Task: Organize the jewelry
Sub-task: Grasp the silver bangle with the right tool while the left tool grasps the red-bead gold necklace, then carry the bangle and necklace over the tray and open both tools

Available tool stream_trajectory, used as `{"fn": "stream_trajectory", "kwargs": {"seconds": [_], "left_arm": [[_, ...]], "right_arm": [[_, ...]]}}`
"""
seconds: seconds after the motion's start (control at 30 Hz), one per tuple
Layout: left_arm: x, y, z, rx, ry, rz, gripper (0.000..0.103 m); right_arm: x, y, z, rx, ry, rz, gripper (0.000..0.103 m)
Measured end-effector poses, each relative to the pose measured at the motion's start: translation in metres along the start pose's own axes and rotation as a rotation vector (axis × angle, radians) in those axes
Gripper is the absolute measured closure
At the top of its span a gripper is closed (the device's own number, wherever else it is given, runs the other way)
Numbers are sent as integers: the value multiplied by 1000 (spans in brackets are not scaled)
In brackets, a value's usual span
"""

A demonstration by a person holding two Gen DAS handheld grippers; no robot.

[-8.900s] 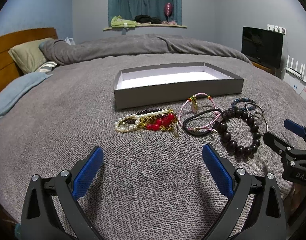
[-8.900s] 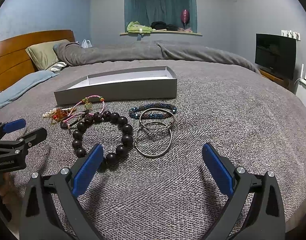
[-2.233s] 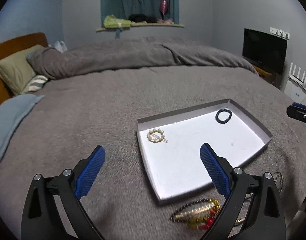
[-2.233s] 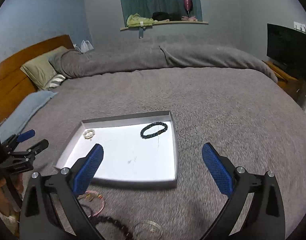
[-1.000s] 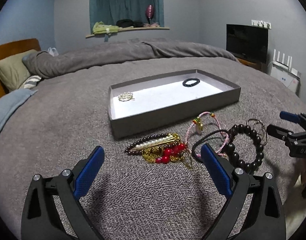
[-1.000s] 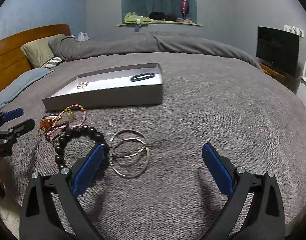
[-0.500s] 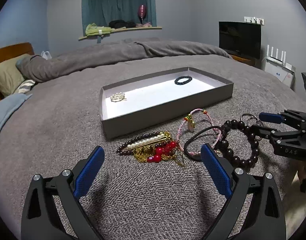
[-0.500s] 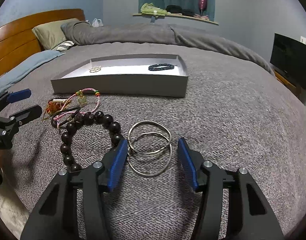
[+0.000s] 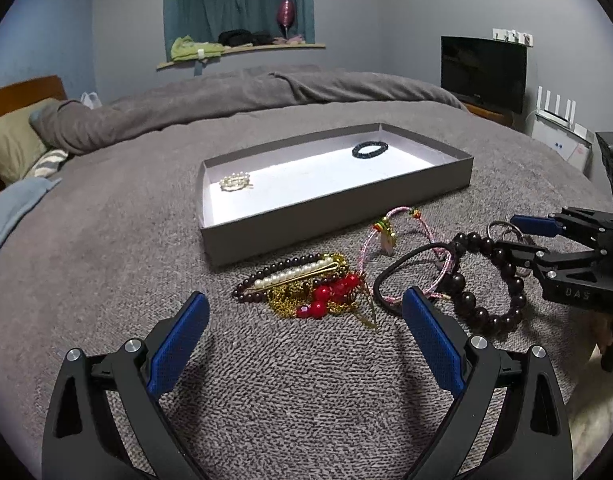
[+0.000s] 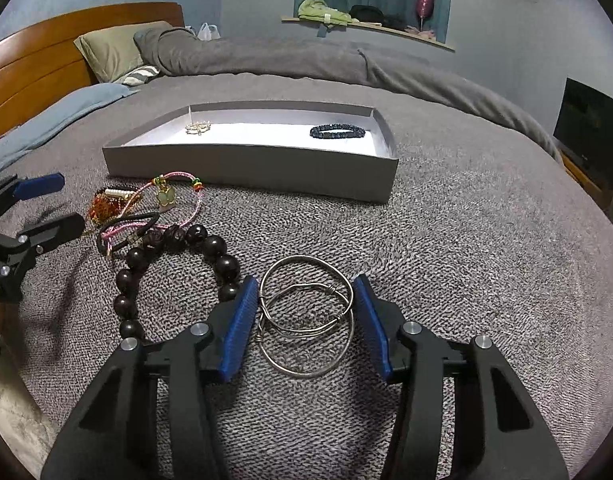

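A grey tray (image 9: pixel 330 216) (image 10: pixel 246 162) on the bed holds a pearl brooch (image 9: pixel 234 182) and a dark bead bracelet (image 9: pixel 369 149) (image 10: pixel 337 132). In front of it lie a red, gold and pearl cluster (image 9: pixel 306 284), a pink cord bracelet (image 9: pixel 402 236) (image 10: pixel 162 196), a black hair tie (image 9: pixel 406 276) and a large dark bead bracelet (image 9: pixel 486 276) (image 10: pixel 174 264). My right gripper (image 10: pixel 304 316) is partly closed with its pads around silver wire bangles (image 10: pixel 306 316), still a little apart from them. My left gripper (image 9: pixel 302 340) is open and empty, just before the cluster.
The bed has a grey blanket (image 9: pixel 146 240), a rolled duvet (image 9: pixel 226 96) and pillows (image 10: pixel 110 50) at the wooden headboard (image 10: pixel 34 60). A TV (image 9: pixel 482 68) stands at the right wall. The bed edge is close below the right gripper.
My right gripper has moved forward and down over the silver bangles, its fingers now astride them. My left gripper has edged slightly closer to the jewelry pile.
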State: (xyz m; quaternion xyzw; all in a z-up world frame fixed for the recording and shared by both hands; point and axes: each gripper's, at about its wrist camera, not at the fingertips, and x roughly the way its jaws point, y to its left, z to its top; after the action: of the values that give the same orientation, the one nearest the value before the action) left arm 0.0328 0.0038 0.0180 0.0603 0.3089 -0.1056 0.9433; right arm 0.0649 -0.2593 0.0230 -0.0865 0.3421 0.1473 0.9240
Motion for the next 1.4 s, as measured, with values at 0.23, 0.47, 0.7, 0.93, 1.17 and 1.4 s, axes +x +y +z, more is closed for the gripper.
{"fn": "stream_trajectory", "kwargs": {"seconds": [0.23,0.47,0.7,0.93,1.17,1.4], "left_arm": [[1,6,-1,-24,10,-16,7],[9,8,1,-46,42,-70,22],[8,-4,0,13,35,-81,77],[3,-5,1,30,18,-82,101],[-13,9,6,-36,-39,-94,102],[-33,18,19,-69,-105,-90,102]], "right_arm": [[-15,-11,3,65,-74,11,54],[-14,-14,0,88,-61,17,54],[-16,-15,-1,89,-68,18,54],[-18,-16,-2,91,-76,15,54],[-24,-18,-3,100,-96,9,54],[-30,-15,-1,94,-109,11,54]]}}
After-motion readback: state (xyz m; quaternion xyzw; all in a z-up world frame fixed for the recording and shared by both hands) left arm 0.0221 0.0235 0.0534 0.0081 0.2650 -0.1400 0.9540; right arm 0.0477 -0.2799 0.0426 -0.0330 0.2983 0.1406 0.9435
